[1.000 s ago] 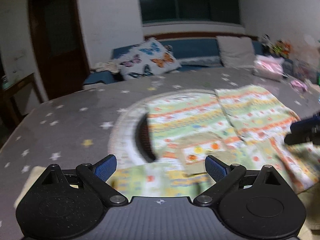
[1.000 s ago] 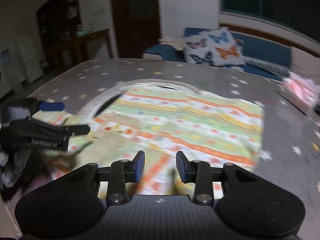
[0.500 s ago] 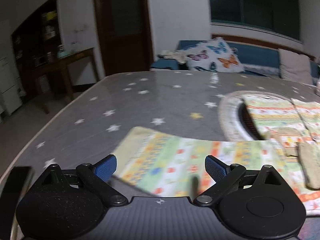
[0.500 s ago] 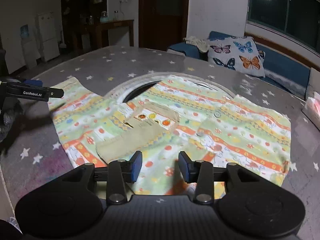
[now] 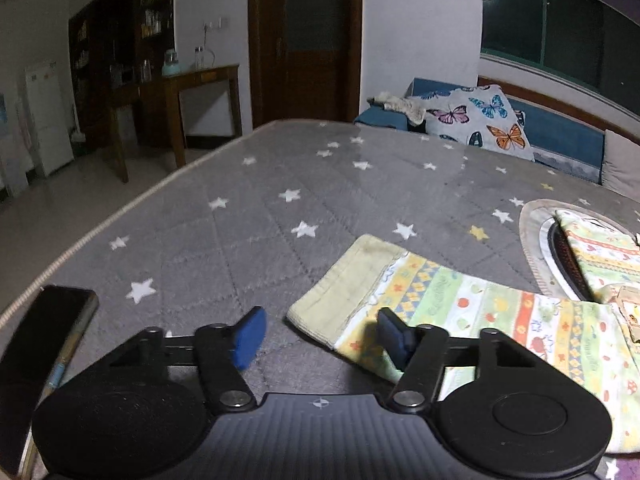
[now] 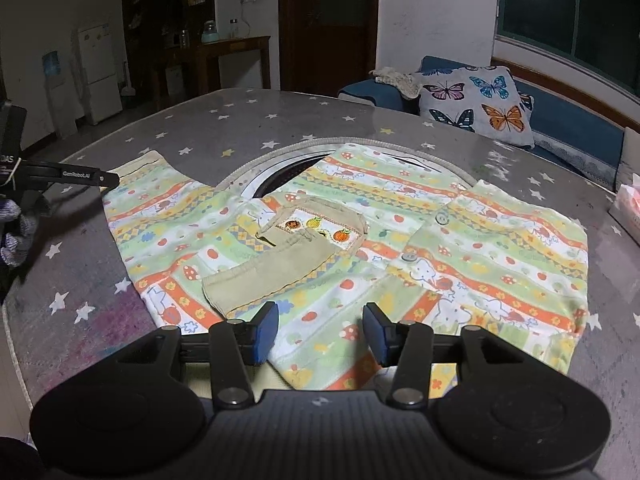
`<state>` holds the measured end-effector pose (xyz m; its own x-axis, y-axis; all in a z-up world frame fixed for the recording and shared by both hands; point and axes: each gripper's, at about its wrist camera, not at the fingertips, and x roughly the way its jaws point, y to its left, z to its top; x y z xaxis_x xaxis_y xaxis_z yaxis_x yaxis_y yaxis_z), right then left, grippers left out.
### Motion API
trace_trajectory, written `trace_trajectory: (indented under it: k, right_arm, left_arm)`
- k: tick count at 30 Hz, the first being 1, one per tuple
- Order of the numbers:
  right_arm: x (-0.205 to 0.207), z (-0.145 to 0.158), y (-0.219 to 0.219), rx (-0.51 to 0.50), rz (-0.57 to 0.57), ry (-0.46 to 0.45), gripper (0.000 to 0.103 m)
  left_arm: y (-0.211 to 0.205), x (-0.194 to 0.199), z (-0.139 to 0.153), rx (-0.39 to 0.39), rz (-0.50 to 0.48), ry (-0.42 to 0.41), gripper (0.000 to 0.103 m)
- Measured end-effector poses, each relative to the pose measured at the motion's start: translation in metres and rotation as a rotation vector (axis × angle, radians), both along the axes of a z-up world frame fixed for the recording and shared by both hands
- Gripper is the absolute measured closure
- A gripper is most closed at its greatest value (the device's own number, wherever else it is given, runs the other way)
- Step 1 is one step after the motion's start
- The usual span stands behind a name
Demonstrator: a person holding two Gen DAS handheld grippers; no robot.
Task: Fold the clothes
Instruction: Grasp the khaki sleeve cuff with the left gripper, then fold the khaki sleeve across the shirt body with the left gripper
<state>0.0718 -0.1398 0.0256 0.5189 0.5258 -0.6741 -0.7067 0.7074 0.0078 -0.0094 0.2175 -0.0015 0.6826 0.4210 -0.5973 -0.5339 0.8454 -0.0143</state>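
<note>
Shirt (image 5: 460, 312), left wrist view: its sleeve cuff lies flat on the starred table cover (image 5: 280, 208), just ahead of the left gripper (image 5: 318, 332), whose jaws gape empty. Right wrist view: the shirt spreads ahead of the right gripper (image 6: 318, 330), jaws parted, holding nothing.

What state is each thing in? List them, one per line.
Left gripper: open, empty, at the sleeve cuff.
Right gripper: open, empty, over the hem.
Shirt: spread flat, unfolded, buttoned.
Sleeve: stretched out flat.
Phone: screen dark.
Door: closed.
</note>
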Motion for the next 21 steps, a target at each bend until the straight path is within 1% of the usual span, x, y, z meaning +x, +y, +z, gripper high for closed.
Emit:
trace_trajectory:
  k: [1, 2, 4, 7, 9, 10, 12, 14, 17, 21]
  right_arm:
    - [0.0, 0.0, 0.0, 0.002, -0.002, 0.001, 0.056]
    - [-0.001, 0.0, -0.001, 0.006, -0.004, 0.002, 0.056]
    - [-0.001, 0.001, -0.002, 0.013, -0.011, 0.004, 0.056]
    - [-0.002, 0.002, -0.004, 0.023, -0.021, 0.006, 0.056]
    - [-0.002, 0.003, -0.005, 0.031, -0.026, 0.007, 0.056]
    - [-0.003, 0.004, -0.006, 0.037, -0.029, 0.008, 0.056]
    - [-0.004, 0.005, -0.009, 0.046, -0.034, 0.007, 0.056]
    - [-0.005, 0.008, -0.013, 0.056, -0.044, 0.004, 0.056]
    - [-0.006, 0.009, -0.022, 0.072, -0.071, 0.005, 0.056]
    - [-0.005, 0.01, -0.041, 0.094, -0.123, 0.01, 0.056]
  left_arm:
    - [0.002, 0.0, -0.001, -0.007, 0.0, -0.002, 0.044]
    - [0.003, 0.001, -0.001, -0.01, -0.001, -0.006, 0.048]
    - [0.004, 0.003, 0.0, -0.014, -0.002, -0.011, 0.056]
    - [0.002, 0.005, 0.001, -0.021, -0.022, -0.019, 0.071]
    - [0.001, 0.006, 0.002, -0.042, -0.039, -0.028, 0.089]
    - [0.0, 0.006, 0.003, -0.059, -0.046, -0.032, 0.092]
    - [-0.004, 0.006, 0.008, -0.096, -0.067, -0.05, 0.093]
    - [-0.013, 0.007, 0.018, -0.138, -0.12, -0.088, 0.093]
    - [-0.036, 0.013, 0.036, -0.18, -0.222, -0.145, 0.093]
    - [-0.08, 0.026, 0.058, -0.236, -0.397, -0.202, 0.093]
